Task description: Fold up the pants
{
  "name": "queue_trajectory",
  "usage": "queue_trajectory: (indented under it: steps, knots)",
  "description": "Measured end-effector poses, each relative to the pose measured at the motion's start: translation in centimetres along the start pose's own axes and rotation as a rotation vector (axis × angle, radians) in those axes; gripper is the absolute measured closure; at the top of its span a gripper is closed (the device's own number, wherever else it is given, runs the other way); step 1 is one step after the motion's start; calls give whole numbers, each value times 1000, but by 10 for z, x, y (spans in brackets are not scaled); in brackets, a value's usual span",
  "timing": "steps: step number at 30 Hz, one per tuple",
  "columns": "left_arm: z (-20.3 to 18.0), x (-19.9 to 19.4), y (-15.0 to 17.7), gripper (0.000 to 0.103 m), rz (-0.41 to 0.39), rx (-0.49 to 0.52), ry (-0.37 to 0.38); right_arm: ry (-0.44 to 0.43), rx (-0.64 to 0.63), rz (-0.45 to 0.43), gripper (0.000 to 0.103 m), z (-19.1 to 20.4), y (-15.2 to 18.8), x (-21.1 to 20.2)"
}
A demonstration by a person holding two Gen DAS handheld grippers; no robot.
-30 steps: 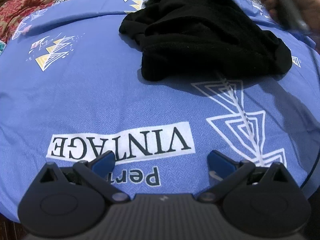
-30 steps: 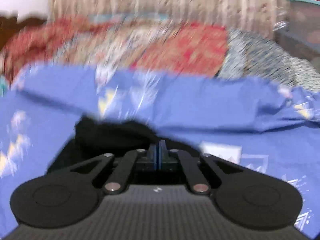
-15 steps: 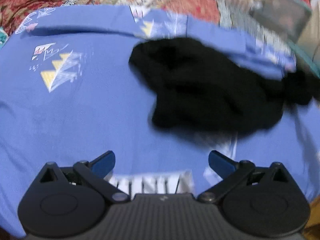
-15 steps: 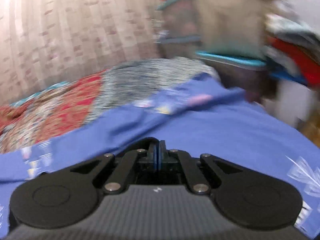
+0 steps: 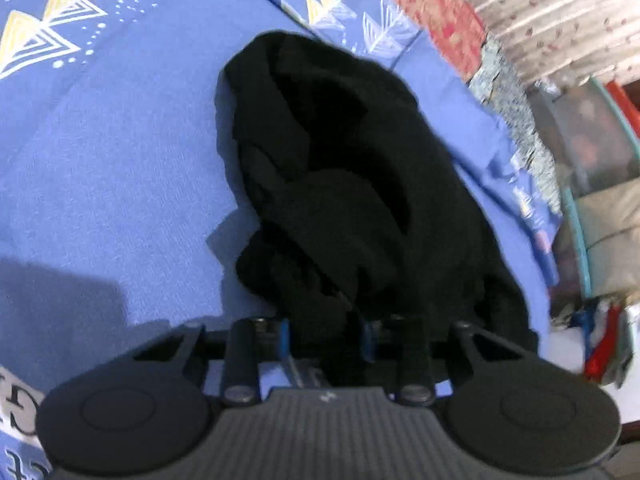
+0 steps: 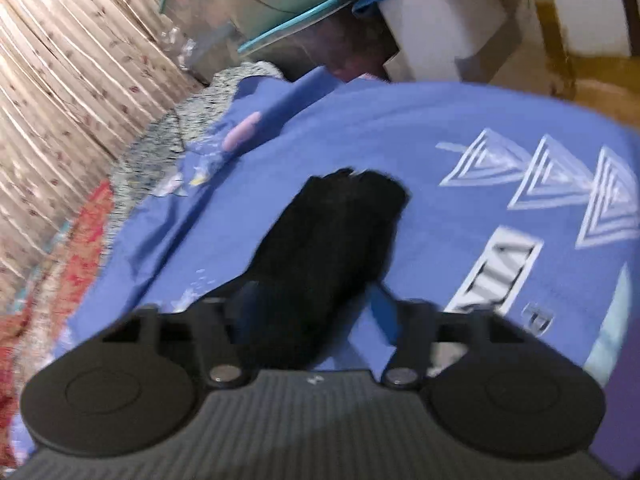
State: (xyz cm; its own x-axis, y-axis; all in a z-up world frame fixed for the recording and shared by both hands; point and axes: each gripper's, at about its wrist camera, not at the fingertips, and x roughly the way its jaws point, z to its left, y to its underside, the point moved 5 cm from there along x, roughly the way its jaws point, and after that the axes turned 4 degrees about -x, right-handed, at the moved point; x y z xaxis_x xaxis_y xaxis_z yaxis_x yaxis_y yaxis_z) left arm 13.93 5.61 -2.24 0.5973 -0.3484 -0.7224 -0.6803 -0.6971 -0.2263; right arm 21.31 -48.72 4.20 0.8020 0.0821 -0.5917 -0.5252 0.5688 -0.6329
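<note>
The black pants (image 5: 340, 160) lie bunched on the blue printed sheet (image 5: 120, 168). My left gripper (image 5: 325, 340) is at the near end of the heap. Its jaws are closing, and a fold of black cloth fills the narrow gap between the blue pads (image 5: 285, 340). In the right wrist view one end of the pants (image 6: 340, 232) stretches away from me across the sheet (image 6: 460, 120). My right gripper (image 6: 316, 312) straddles its near part with jaws opening. The right pad (image 6: 384, 308) stands clear of the cloth, with blue sheet showing between them.
A red patterned quilt (image 5: 444, 28) and a speckled cloth (image 6: 168, 140) lie along the far side of the bed by a curtain (image 6: 60, 80). Teal-rimmed clear storage boxes (image 5: 592, 148), a white box (image 6: 440, 32) and piled clothes stand past the bed's end.
The left gripper moved up to the pants, rolled, and its wide-open jaws narrowed around cloth. The right gripper swung and rolled; its shut jaws parted over the pants' other end.
</note>
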Motion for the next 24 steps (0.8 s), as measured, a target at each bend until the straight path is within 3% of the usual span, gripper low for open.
queue_trajectory:
  steps: [4, 8, 13, 16, 19, 21, 24]
  knots:
    - [-3, -47, -1, 82, -85, 38, 63, -41, 4, 82, 35, 12, 12, 19]
    - [16, -127, -6, 83, -208, 22, 140, -95, -28, 124, 37, 41, 24, 37]
    - [73, -211, 0, 83, -343, -12, 54, -60, -10, 125, 36, 57, 31, 54]
    - [103, -219, 4, 80, -357, -42, -87, -39, -15, 109, 36, 47, 34, 54]
    - [127, -193, 15, 67, -256, -120, -127, -36, -14, 120, 36, 38, 38, 55]
    - [133, -176, 21, 47, -222, -144, -153, -31, -18, 117, 36, 35, 38, 56]
    - [135, -162, 24, 31, -207, -191, -114, -29, -19, 107, 41, 31, 38, 58]
